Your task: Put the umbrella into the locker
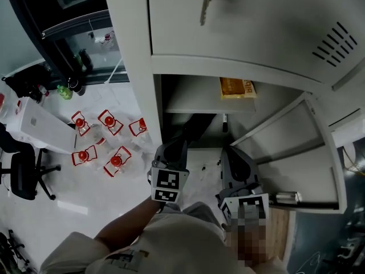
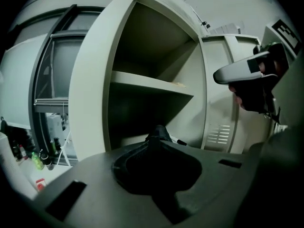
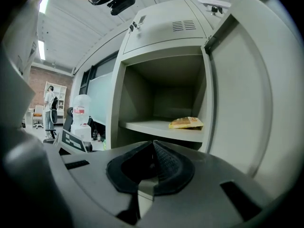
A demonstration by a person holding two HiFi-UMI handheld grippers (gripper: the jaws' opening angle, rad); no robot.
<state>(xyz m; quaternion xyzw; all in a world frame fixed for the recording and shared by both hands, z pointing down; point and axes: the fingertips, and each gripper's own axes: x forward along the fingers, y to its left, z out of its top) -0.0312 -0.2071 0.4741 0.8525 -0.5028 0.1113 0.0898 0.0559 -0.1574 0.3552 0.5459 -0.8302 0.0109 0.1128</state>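
The grey locker (image 1: 157, 96) stands with its door (image 1: 296, 153) swung open to the right. My left gripper (image 1: 174, 148) is shut on a black umbrella (image 1: 197, 129), whose far end reaches into the dark lower compartment under the shelf (image 1: 188, 99). In the left gripper view the umbrella's dark tip (image 2: 159, 133) pokes out above the closed pads of my left gripper (image 2: 159, 144). My right gripper (image 1: 235, 156) hovers beside it at the locker mouth, shut and empty; its pads meet in the right gripper view (image 3: 153, 146).
A yellow packet (image 1: 236, 87) lies on the shelf (image 3: 161, 126). A small black-and-white stick (image 1: 224, 122) lies in the lower compartment. A key (image 1: 206, 1) hangs in the closed upper door. Red-topped items (image 1: 108, 141), a white box (image 1: 40, 127) and an office chair (image 1: 23, 173) stand at the left.
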